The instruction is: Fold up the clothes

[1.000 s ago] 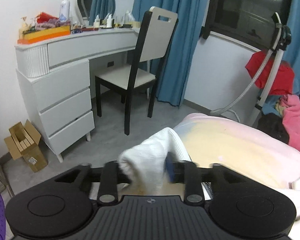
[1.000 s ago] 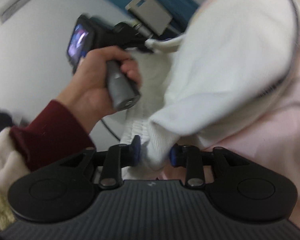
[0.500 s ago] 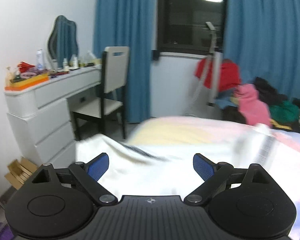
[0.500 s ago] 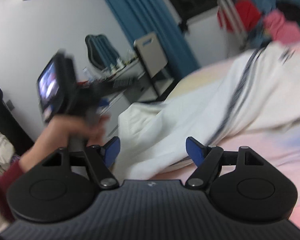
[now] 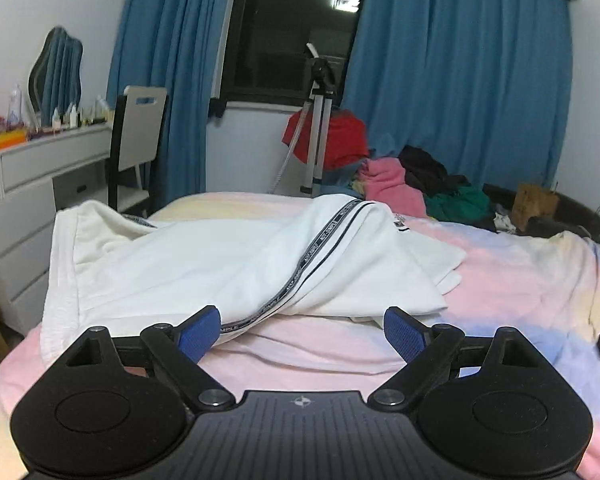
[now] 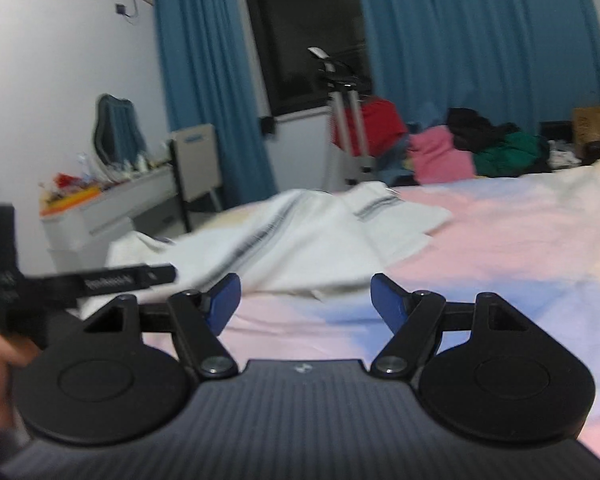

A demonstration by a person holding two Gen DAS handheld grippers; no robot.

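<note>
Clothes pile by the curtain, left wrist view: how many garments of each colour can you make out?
Red garment: 1
Pink garment: 1
Black garment: 1
Green garment: 1
Total: 4 distinguishable; any others are hidden.

The white garment (image 5: pixel 228 264) is soft matt cloth with a woven, printed tape stripe (image 5: pixel 300 276). Under it, the bed (image 5: pixel 520 280) wears a fleecy, matt pastel cover. Both the left gripper (image 5: pixel 302 332) and the right gripper (image 6: pixel 304 300) are matt black plastic with ribbed bodies and textured blue rubbery pads (image 5: pixel 402 334). The curtains (image 5: pixel 460 80) are matt blue cloth; the tripod (image 5: pixel 320 136) looks like smooth metal.
</note>
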